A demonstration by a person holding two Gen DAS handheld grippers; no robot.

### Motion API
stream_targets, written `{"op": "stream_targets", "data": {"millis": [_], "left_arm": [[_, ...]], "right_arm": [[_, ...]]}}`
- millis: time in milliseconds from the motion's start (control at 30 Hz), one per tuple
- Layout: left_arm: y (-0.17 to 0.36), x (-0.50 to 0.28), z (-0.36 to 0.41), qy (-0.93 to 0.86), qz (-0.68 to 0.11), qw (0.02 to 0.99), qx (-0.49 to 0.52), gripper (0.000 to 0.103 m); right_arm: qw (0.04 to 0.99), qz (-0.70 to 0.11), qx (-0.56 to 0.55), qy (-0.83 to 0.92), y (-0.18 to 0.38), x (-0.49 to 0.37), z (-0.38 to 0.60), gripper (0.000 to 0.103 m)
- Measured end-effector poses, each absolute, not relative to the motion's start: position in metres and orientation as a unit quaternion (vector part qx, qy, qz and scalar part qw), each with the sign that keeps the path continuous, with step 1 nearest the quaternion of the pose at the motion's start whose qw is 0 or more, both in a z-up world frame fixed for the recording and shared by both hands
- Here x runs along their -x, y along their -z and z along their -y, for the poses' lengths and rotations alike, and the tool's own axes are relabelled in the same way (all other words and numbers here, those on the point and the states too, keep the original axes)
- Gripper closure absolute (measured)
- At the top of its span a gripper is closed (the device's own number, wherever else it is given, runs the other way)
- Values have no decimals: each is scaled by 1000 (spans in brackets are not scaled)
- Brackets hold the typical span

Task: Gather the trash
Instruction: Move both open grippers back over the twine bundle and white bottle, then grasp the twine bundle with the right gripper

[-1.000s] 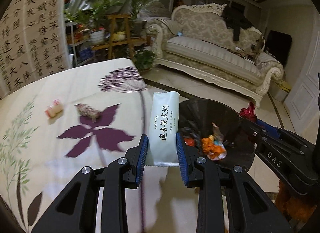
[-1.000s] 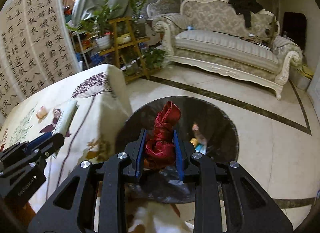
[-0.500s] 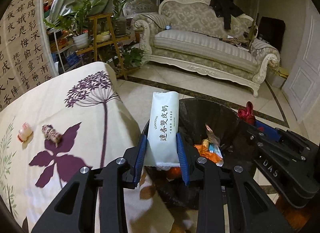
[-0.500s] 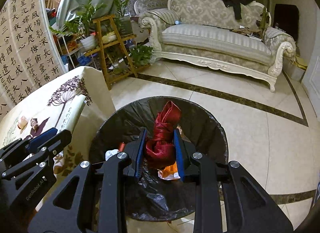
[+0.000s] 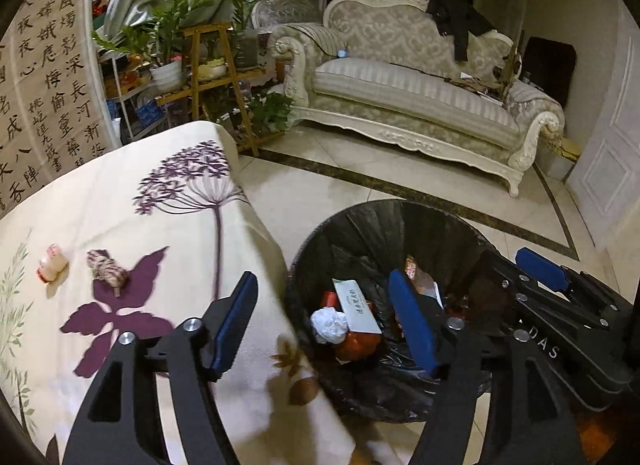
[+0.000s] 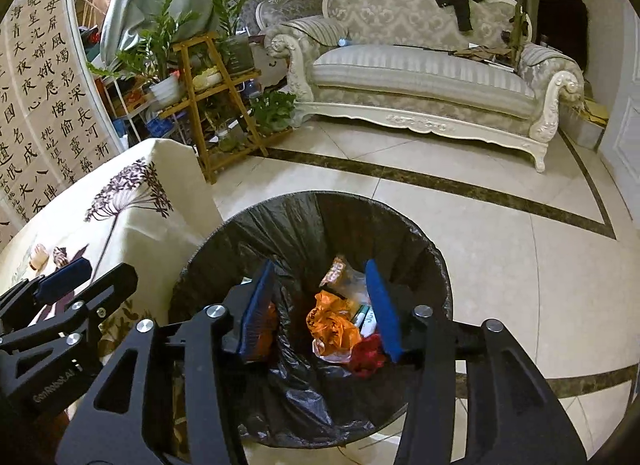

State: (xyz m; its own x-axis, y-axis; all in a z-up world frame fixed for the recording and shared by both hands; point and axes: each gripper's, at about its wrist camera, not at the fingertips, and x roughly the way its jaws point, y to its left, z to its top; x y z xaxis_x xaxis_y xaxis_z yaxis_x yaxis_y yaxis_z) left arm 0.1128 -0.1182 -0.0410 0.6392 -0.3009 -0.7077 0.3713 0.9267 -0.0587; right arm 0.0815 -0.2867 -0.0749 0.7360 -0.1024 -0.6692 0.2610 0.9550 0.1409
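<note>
A round bin with a black liner (image 5: 400, 221) (image 6: 304, 217) stands on the floor beside the table. My left gripper (image 5: 320, 317) hangs over its near left rim, jaws opening, nothing between them. The white packet with green lettering (image 5: 356, 305) lies inside the bin on other trash. My right gripper (image 6: 320, 301) is above the bin's middle, jaws opening and empty; the red wrapper (image 6: 366, 353) lies in the bin by an orange wrapper (image 6: 332, 321). On the table remain a small pale bottle (image 5: 50, 267) and a twisted brown-white wrapper (image 5: 106, 271).
The flower-print tablecloth (image 5: 132, 233) drapes down at the bin's left. Tiled floor (image 6: 500, 249) surrounds the bin. A wooden plant stand (image 6: 212, 93) and a pale sofa (image 6: 424, 77) stand at the back; a calligraphy screen (image 5: 44, 77) is at the far left.
Both grippers opened over the bin. The white packet dropped from the left one and the red wrapper from the right one; both now lie in the bin.
</note>
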Motion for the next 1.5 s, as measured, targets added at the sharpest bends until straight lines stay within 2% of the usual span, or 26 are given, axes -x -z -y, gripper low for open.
{"op": "stream_targets", "data": {"millis": [233,767,1233,1367,1433,1500], "left_arm": [[31,-104,75,149,-373,915,-39,32],[33,-113,-65,0,-382,924,2,30],[44,-122,-142,-60,-390,918,33,30],[46,-124,-147,-58,-391,918,34,30],[47,-125,-147,-54,-392,918,33,30],[47,-127,-147,-50,-393,917,36,30]], "right_arm": [[931,-343,-110,63,62,-85,257,50],[930,-356,-53,-75,47,-122,126,50],[913,-387,1,-133,58,-165,41,50],[907,-399,17,-137,65,-175,27,54],[901,-410,23,-139,68,-181,22,64],[899,-416,24,-139,71,-184,20,67]]}}
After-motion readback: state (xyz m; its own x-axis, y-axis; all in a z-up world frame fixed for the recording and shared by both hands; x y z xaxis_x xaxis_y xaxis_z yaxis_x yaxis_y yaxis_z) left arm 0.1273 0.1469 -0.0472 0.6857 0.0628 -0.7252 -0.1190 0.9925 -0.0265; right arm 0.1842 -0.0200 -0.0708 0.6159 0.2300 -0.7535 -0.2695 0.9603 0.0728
